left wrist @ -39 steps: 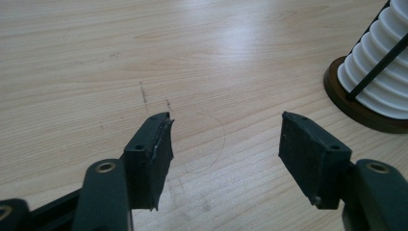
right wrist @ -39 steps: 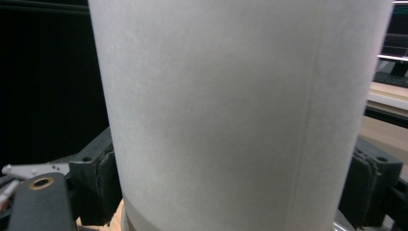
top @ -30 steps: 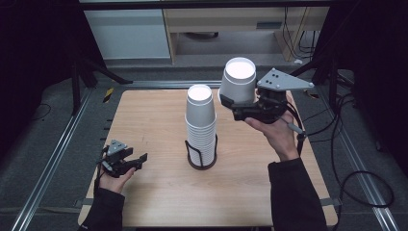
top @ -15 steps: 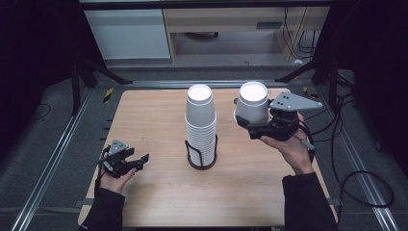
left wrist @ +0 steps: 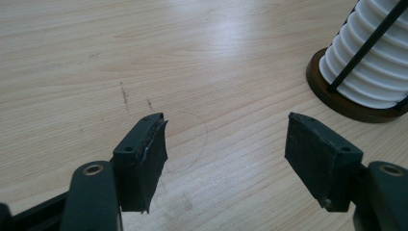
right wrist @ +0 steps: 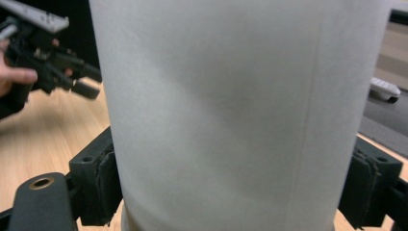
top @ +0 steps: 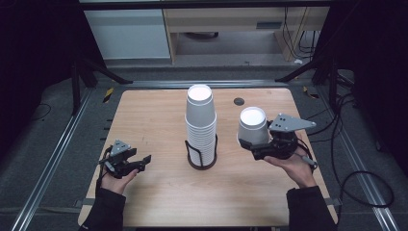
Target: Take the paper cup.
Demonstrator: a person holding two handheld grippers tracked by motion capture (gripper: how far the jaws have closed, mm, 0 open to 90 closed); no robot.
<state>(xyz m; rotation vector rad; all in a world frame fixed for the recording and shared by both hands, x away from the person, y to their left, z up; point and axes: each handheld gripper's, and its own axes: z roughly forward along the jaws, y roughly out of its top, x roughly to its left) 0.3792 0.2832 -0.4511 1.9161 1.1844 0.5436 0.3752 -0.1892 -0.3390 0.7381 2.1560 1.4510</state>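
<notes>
A tall stack of white paper cups point(top: 200, 122), bottoms up, stands in a black wire holder point(top: 201, 162) at the table's middle. To its right, my right gripper point(top: 252, 144) is shut on a single white cup point(top: 252, 126), held bottom up close over the table. In the right gripper view that cup point(right wrist: 231, 110) sits squeezed between both pads point(right wrist: 103, 183). My left gripper point(top: 144, 161) rests at the front left. Its jaws have just been opening and stand open with only bare wood between them point(left wrist: 226, 154). The stack point(left wrist: 370, 62) lies to its upper right.
The wooden table point(top: 159, 115) has a small dark round spot point(top: 239, 101) behind the held cup. Metal rails point(top: 57, 154) run along both sides, and cables point(top: 365, 183) lie on the floor at the right. The left hand and its gripper point(right wrist: 62, 67) appear far off in the right gripper view.
My right gripper has come down with the cup, from beside the stack's top to low over the table right of the stack. The left hand stayed put.
</notes>
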